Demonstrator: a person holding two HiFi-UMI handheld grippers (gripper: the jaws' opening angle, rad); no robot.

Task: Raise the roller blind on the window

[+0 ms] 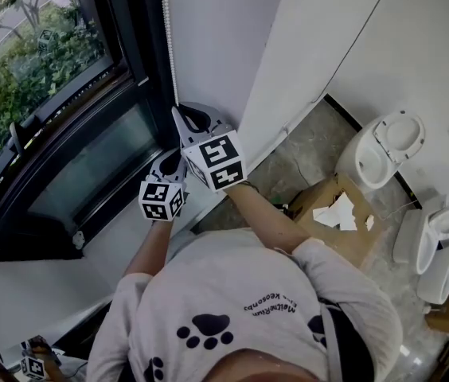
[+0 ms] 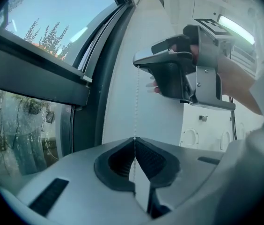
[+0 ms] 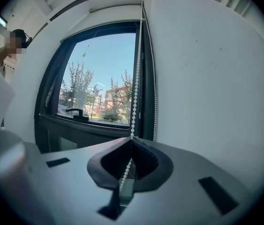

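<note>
A white bead chain [image 1: 169, 38] hangs down the wall beside the dark-framed window [image 1: 57, 126]. My right gripper [image 1: 178, 111] is shut on this chain, which runs up from the closed jaws in the right gripper view as chain [image 3: 136, 78]. A second strand [image 3: 153, 102] hangs free next to it. My left gripper [image 1: 170, 164] sits just below the right one and is shut on the same chain [image 2: 136, 102]. In the left gripper view the right gripper [image 2: 136, 63] is above, with the chain taut between the two. No blind fabric shows over the glass.
White ceramic toilets [image 1: 388, 150] and an open cardboard box [image 1: 340, 213] stand on the floor to the right. The white sill [image 1: 65, 293] runs below the window, and a window handle [image 3: 78, 111] sticks out. Another person [image 3: 12, 46] stands at the far left.
</note>
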